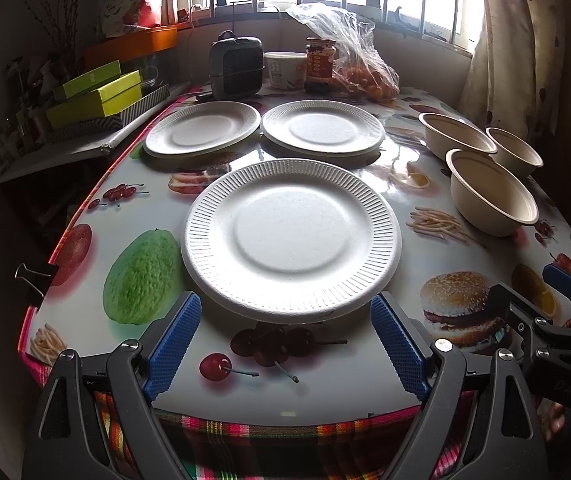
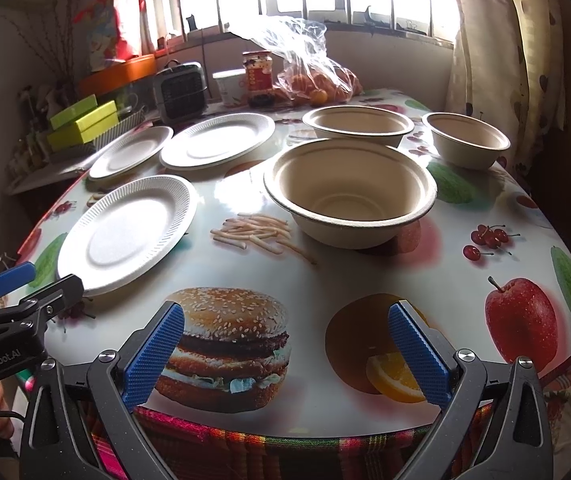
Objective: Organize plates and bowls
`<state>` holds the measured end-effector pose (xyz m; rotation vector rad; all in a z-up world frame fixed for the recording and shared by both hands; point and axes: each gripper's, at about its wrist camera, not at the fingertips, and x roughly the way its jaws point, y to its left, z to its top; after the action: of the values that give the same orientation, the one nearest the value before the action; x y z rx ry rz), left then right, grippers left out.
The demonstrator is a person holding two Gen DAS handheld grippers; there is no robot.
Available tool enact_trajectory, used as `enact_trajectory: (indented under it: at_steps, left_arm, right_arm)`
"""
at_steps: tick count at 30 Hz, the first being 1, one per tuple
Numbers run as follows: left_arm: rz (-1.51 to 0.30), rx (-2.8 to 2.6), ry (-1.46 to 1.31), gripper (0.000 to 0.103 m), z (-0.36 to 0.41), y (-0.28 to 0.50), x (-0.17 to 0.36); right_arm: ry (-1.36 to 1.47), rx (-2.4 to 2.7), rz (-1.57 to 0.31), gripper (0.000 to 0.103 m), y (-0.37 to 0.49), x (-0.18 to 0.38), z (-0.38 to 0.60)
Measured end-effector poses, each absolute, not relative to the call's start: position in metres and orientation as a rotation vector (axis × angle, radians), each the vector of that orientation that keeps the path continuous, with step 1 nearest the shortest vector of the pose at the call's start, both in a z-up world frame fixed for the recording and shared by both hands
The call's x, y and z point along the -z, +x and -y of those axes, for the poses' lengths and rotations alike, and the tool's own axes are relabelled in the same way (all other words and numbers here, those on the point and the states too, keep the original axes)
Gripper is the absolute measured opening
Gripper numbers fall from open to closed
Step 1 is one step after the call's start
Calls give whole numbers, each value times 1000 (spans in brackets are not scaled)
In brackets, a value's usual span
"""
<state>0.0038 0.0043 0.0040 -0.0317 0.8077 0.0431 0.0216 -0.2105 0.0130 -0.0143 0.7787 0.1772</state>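
Observation:
Three white ribbed paper plates lie on the fruit-print table. The near plate [image 1: 291, 236] sits just ahead of my open left gripper [image 1: 285, 312], whose blue pads flank its front rim without touching. Two more plates [image 1: 203, 128] [image 1: 322, 127] lie behind it. Three beige paper bowls stand upright on the right: a near bowl [image 2: 350, 192], a far bowl [image 2: 358, 125] and a right bowl [image 2: 466, 140]. My right gripper [image 2: 285, 320] hangs open over the burger print near the front edge, holding nothing. In the right wrist view the near plate [image 2: 127, 234] lies at left.
At the table's back stand a small grey heater [image 1: 237, 66], a white tub [image 1: 285, 69], a red-labelled jar [image 1: 319, 65] and a plastic bag of oranges [image 1: 365, 76]. Green boxes [image 1: 97, 94] stack on a ledge at left. A curtain [image 1: 517, 44] hangs at right. A binder clip [image 1: 33, 276] grips the left edge.

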Motion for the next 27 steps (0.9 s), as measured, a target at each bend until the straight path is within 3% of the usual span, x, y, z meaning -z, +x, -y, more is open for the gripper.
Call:
enact_trajectory:
  at_steps: [27]
  left_arm:
    - [-805, -43, -32, 87, -6, 3, -4]
  right_arm:
    - [-12, -172, -783, 103, 20, -13, 214]
